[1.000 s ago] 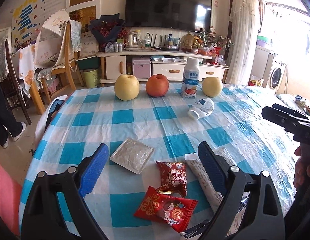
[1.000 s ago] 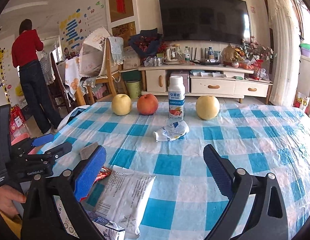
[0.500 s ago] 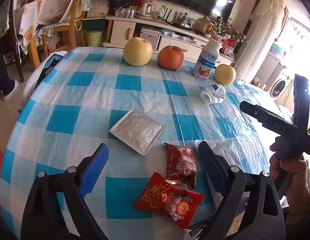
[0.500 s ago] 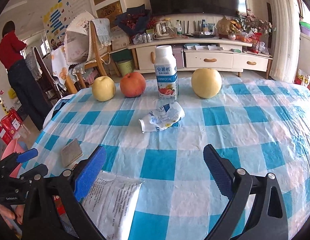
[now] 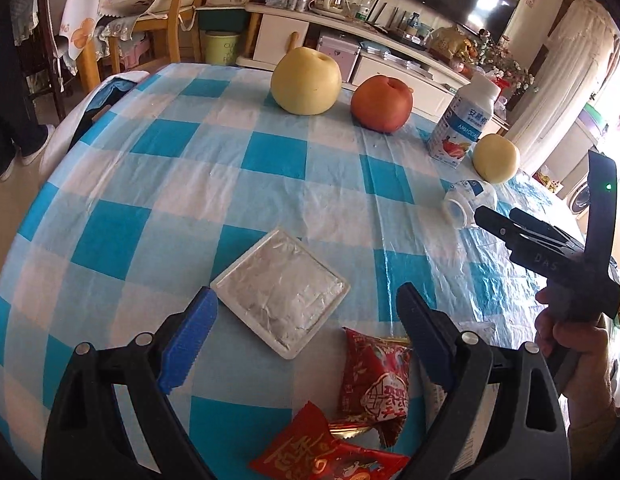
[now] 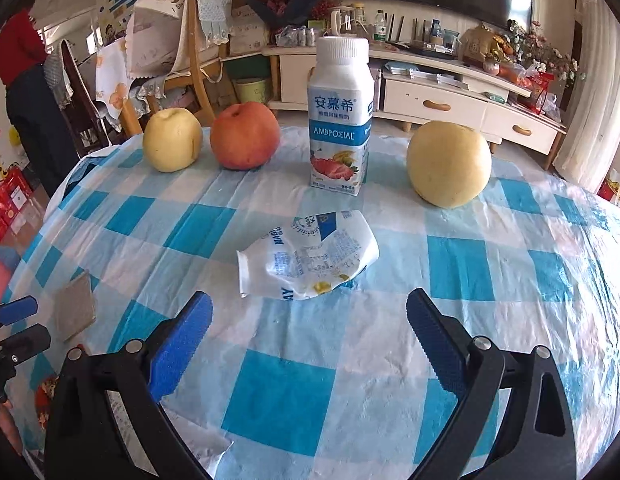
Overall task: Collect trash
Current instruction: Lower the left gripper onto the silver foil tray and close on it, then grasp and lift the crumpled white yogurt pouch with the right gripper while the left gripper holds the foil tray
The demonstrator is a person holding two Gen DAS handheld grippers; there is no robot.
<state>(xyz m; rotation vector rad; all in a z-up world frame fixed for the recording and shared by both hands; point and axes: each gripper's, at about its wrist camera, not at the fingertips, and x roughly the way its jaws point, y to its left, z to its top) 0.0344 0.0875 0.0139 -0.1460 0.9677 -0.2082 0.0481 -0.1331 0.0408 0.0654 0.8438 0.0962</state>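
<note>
The right tool (image 6: 305,334) hangs with jaws spread and empty just short of the crushed yogurt bottle (image 6: 310,258), which lies on its side on the checked worktop (image 6: 458,268); it looks light, thin-walled and springy, so I would pinch it across the flattened middle. Behind it stands a full bottle (image 6: 341,118) labelled "AMBROSIAL". The left tool (image 5: 303,334), likewise spread and empty, frames a flat foil-topped tray (image 5: 281,292), with red snack wrappers (image 5: 376,384) beside it.
</note>
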